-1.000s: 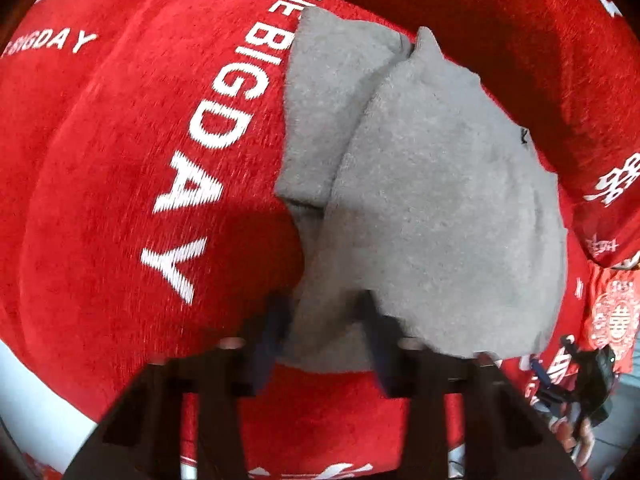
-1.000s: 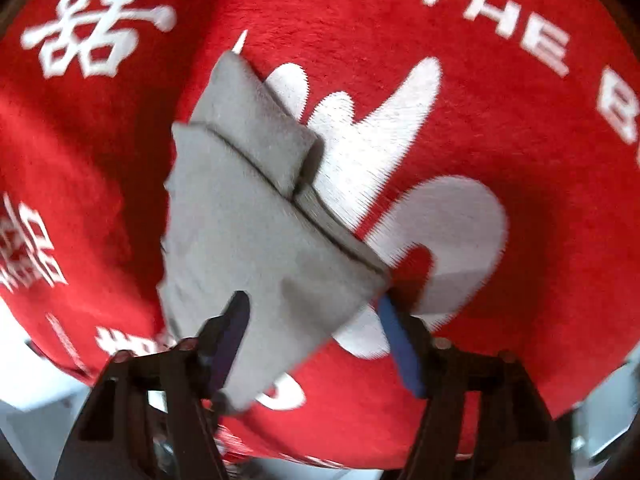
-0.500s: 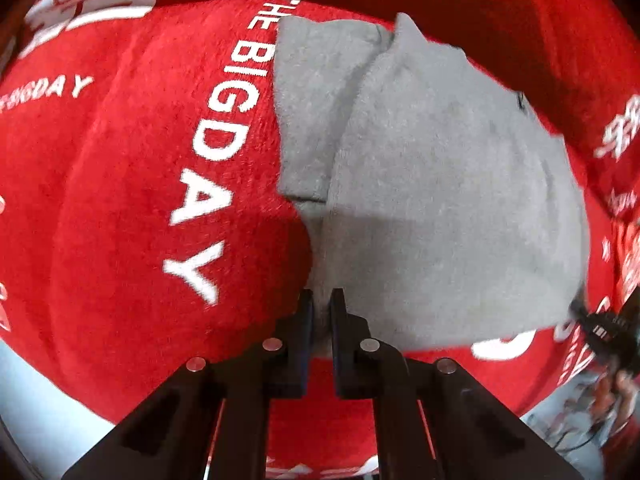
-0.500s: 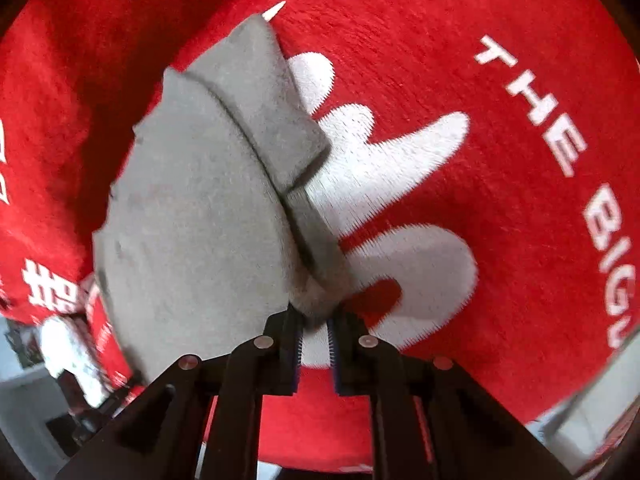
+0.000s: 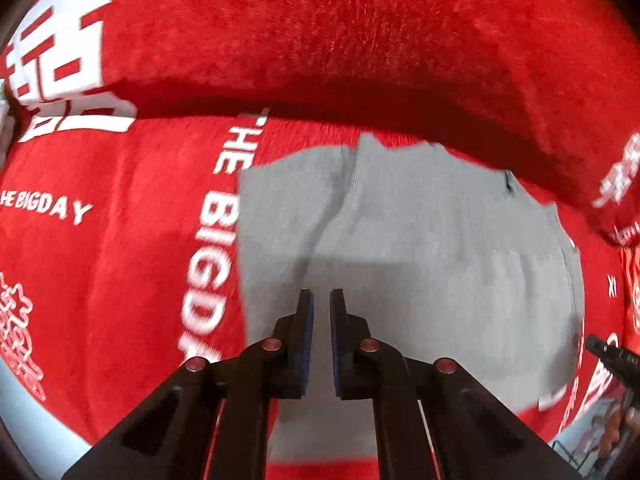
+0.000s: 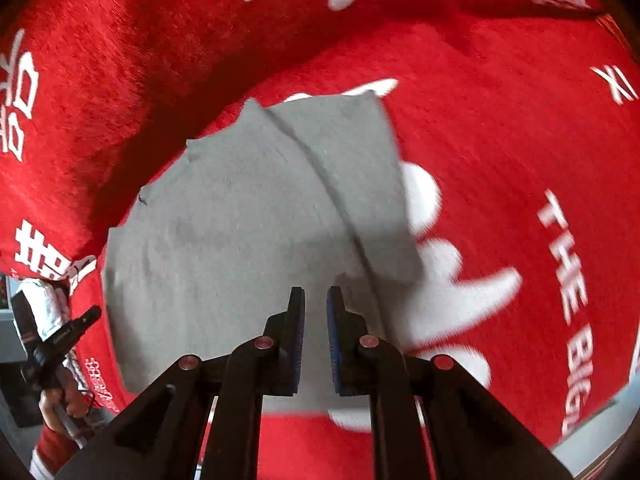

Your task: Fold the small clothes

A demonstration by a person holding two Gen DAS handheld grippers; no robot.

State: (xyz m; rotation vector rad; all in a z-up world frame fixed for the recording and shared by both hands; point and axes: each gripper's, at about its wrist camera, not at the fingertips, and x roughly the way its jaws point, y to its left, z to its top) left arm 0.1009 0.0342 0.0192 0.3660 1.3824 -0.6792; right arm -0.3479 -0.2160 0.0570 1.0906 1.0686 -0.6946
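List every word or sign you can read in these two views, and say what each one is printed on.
"THE BIGDAY": white, on the red plush blanket, beside the grey garment.
"HE BIGDAY": smaller, at that view's left edge, first letter cut off.
"THE BIG": on the same blanket, right wrist view; the rest is cut off.
Large white Chinese characters on the blanket: too cropped and blurred to read.
Garment: no text visible.

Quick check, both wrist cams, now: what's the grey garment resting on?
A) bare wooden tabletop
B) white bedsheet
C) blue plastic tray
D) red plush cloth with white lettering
D: in both wrist views the grey knit garment lies on a red plush cloth printed with white lettering such as "THE BIGDAY"; red pile shows on every side of it.
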